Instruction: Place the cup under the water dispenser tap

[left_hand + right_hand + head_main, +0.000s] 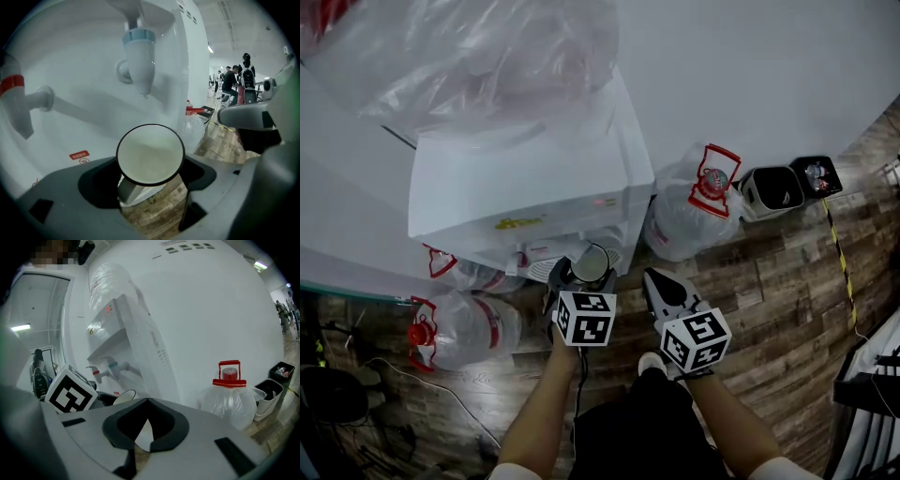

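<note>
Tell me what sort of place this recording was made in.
Probably a water corner in a large office or workshop hall: a white water dispenser stands against a wall on wood-look flooring, with spare water jugs and two small bins beside it, and people farther back.

1 paper cup [149, 153], 1 water dispenser [525, 178], 2 taps: red tap [16, 101], blue tap [139, 58], 3 water jugs on floor [692, 214] [464, 330] [487, 278], 2 bins [772, 190] [816, 175], 2 grippers: left gripper [586, 272], right gripper [659, 279]
</note>
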### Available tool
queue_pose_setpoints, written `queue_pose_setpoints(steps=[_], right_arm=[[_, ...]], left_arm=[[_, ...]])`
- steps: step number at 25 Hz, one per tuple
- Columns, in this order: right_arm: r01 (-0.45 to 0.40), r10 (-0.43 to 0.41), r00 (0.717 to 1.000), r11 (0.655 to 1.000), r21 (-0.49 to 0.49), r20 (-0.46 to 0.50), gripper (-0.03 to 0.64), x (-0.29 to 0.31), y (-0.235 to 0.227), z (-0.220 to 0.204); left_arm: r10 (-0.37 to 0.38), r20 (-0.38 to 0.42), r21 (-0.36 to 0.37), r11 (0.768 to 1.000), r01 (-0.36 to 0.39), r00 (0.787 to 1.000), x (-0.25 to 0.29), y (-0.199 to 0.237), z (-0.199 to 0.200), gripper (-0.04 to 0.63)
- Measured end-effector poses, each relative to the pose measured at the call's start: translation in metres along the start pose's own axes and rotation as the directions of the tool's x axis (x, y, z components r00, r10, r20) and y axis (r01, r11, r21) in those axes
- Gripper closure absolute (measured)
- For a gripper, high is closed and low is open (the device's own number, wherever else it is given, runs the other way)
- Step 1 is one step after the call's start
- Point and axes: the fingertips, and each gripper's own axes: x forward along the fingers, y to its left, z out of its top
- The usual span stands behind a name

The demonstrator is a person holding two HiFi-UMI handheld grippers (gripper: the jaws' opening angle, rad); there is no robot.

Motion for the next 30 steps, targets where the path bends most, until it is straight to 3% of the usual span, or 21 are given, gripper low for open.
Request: queue_pose_setpoints(steps=[19,30], right_arm=[[0.001,-0.001,1.000,0.999,0.032,-0.003,0.597,-0.006,-0.003,-0.008],[-0.013,0.013,1.000,0.999,0.048,-0.016,0.597,-0.006,0.001,-0.010]], left_arm=[[0.017,-0.053,0.013,1.000,-0.017,0.998,0.024,0.002,-0.017,0.167],[0.067,0.049,0.062,0.996,-0.070,0.997,0.025,0.001,-0.011,0.167]])
